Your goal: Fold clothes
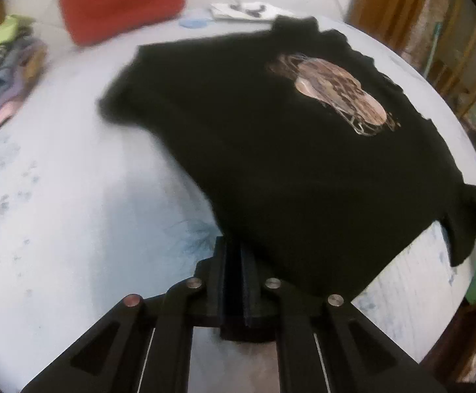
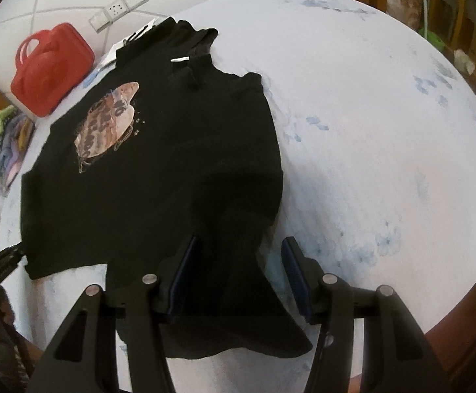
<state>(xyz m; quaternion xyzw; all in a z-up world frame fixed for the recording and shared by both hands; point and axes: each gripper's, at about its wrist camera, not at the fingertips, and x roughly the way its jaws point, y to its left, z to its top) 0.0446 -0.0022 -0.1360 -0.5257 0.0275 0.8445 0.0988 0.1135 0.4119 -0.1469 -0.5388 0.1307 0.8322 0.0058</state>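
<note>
A black T-shirt (image 1: 270, 150) with a pinkish-brown print (image 1: 333, 95) lies on a pale blue-patterned table cover (image 1: 57, 213). My left gripper (image 1: 234, 249) is shut on the shirt's near hem corner, lifting it slightly. In the right wrist view the same shirt (image 2: 172, 163) lies with its print (image 2: 107, 121) to the left; a flared part of it runs toward me between the fingers of my right gripper (image 2: 241, 249), which is open with the cloth lying loose between the jaws.
A red bag (image 1: 120, 0) (image 2: 51, 68) sits at the table's far side. A pile of colourful clothes (image 1: 5, 75) (image 2: 5, 140) lies at the left. Papers (image 1: 247, 9) lie beyond the shirt. Wooden furniture (image 1: 434, 32) stands at the right.
</note>
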